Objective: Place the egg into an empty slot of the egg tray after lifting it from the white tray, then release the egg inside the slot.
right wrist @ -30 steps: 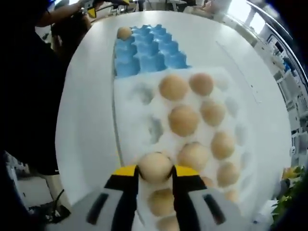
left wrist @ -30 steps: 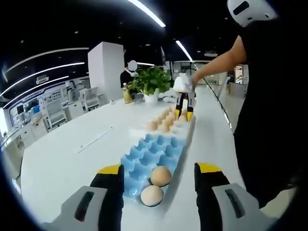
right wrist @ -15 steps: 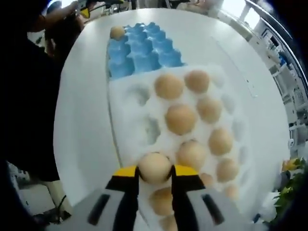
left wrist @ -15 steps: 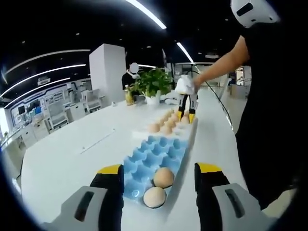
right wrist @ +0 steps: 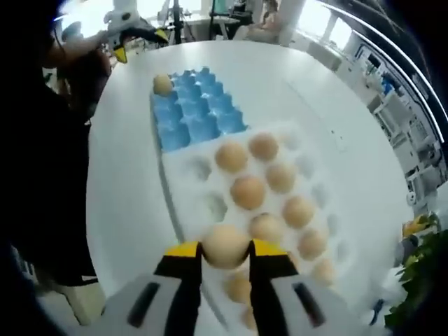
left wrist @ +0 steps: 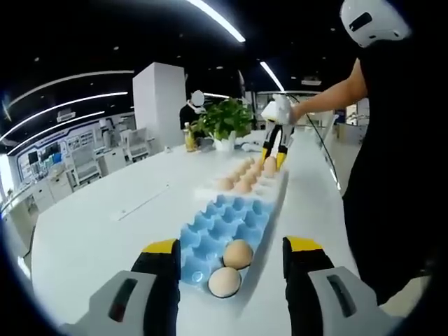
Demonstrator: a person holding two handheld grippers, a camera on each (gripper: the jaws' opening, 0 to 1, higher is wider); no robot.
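At the bottom centre of the right gripper view, the yellow-tipped right gripper [right wrist: 225,249] clamps a tan egg [right wrist: 225,244] above the white moulded tray [right wrist: 183,187], ready for carrying toward the blue egg tray [right wrist: 192,120] at upper left, while the left gripper [left wrist: 230,252] waits with jaws spread.

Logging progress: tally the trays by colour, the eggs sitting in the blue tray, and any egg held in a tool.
Blue tray: 1
White tray: 1
Eggs in the blue one: 2
Egg in right tool: 1
Total: 5
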